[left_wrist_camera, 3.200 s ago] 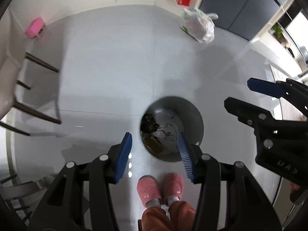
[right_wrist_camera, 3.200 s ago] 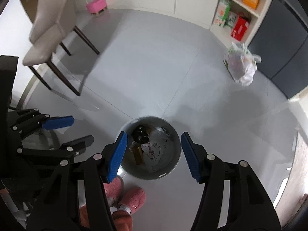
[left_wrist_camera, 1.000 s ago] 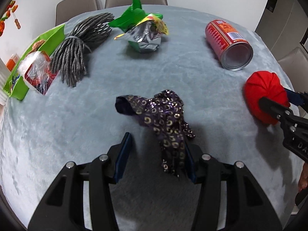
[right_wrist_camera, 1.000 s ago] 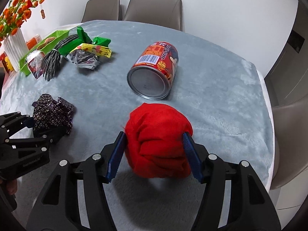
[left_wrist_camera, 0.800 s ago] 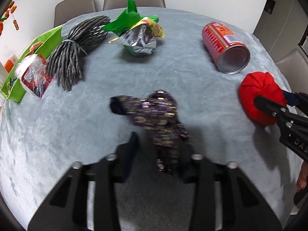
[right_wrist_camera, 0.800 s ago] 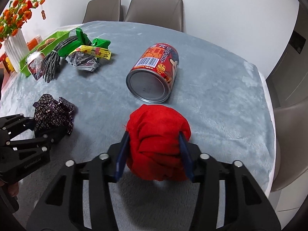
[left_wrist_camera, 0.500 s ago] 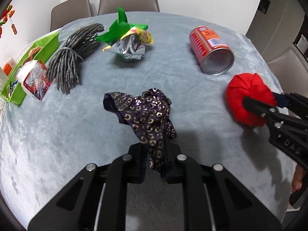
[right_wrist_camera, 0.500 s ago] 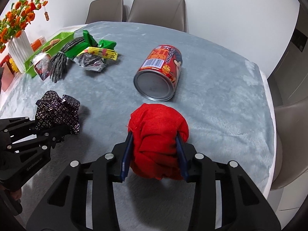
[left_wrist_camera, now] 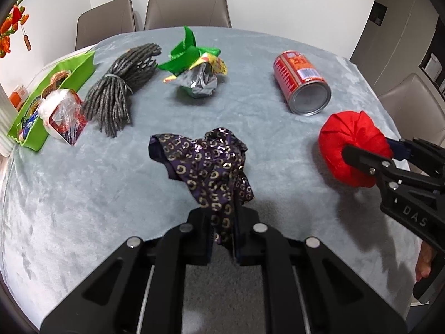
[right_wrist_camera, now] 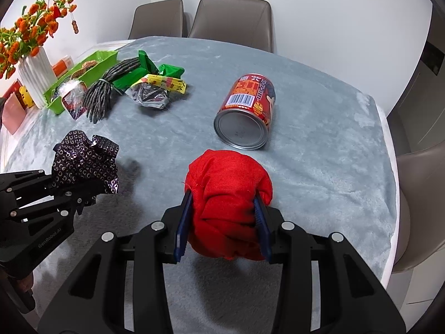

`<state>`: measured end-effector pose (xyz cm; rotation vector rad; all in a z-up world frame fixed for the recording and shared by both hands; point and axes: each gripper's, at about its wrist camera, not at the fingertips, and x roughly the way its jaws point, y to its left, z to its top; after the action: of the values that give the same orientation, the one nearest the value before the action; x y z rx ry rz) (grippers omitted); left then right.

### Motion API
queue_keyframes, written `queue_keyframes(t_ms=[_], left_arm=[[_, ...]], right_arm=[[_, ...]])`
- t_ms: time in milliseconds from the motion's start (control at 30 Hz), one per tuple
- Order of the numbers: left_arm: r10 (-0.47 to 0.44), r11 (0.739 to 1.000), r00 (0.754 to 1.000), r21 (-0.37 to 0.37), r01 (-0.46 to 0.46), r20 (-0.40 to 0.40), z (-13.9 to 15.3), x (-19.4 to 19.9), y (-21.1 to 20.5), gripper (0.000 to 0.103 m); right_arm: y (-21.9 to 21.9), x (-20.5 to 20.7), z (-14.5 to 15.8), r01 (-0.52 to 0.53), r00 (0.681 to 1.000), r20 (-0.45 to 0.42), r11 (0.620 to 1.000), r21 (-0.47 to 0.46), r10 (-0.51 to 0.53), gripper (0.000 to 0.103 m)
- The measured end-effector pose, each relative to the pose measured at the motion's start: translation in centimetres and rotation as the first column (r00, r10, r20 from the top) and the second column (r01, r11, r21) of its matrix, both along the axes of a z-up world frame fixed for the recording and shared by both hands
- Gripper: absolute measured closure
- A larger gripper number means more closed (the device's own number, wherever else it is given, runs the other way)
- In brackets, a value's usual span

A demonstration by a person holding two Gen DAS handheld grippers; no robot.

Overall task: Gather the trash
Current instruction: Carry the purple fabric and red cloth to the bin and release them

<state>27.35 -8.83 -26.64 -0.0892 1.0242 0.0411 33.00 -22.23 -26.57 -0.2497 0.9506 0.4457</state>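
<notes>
A dark purple cloth with gold rings (left_wrist_camera: 205, 161) hangs just above the grey table cover, and my left gripper (left_wrist_camera: 222, 231) is shut on its lower end. The same cloth (right_wrist_camera: 83, 158) shows at the left of the right wrist view. A bunched red cloth (right_wrist_camera: 228, 192) is squeezed between the blue pads of my right gripper (right_wrist_camera: 222, 222), lifted slightly off the table. In the left wrist view that red cloth (left_wrist_camera: 350, 142) sits at the right. A red tin can (right_wrist_camera: 247, 111) lies on its side beyond it. A crumpled green and silver wrapper (left_wrist_camera: 197, 69) lies farther back.
A bundle of grey yarn (left_wrist_camera: 119, 83) and a green tray (left_wrist_camera: 52, 89) with packets lie at the left of the table. A white vase (right_wrist_camera: 33, 75) with orange flowers stands beside the tray. Beige chairs (right_wrist_camera: 230, 19) ring the table's far and right edges.
Both grippers closed on their cloths and lifted them a little off the table. The purple cloth now hangs bunched from the left jaws. Earlier still, both grippers hung open over a floor bin.
</notes>
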Motion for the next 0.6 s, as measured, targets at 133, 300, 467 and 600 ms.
queue_keyframes(t_ms=[133,300,467,600], left_arm=[[-0.024,1.0,1.0,-0.002,0.024,0.012,1.0,-0.5,-0.2,0.092],[-0.081,0.997,0.996,0.001,0.081,0.026,2.1,-1.4,-1.0,0.092],[-0.193,0.981,0.981,0.006,0.193,0.031,3.1,-2.8,-3.0,0.092],[-0.318,0.948,0.948,0.015,0.317,0.03,3.7,-4.1,-5.6,0.092]], right_arm=[[0.0,-0.7,0.9,0.009,1.0,0.009,1.0,0.002,-0.009,0.064],[-0.7,-2.1,2.0,0.058,0.998,0.021,0.998,0.011,-0.058,0.064],[-2.2,-4.8,3.3,0.152,0.988,0.038,0.988,0.012,-0.152,0.064],[-4.3,-7.4,4.0,0.252,0.966,0.045,0.967,0.025,-0.253,0.064]])
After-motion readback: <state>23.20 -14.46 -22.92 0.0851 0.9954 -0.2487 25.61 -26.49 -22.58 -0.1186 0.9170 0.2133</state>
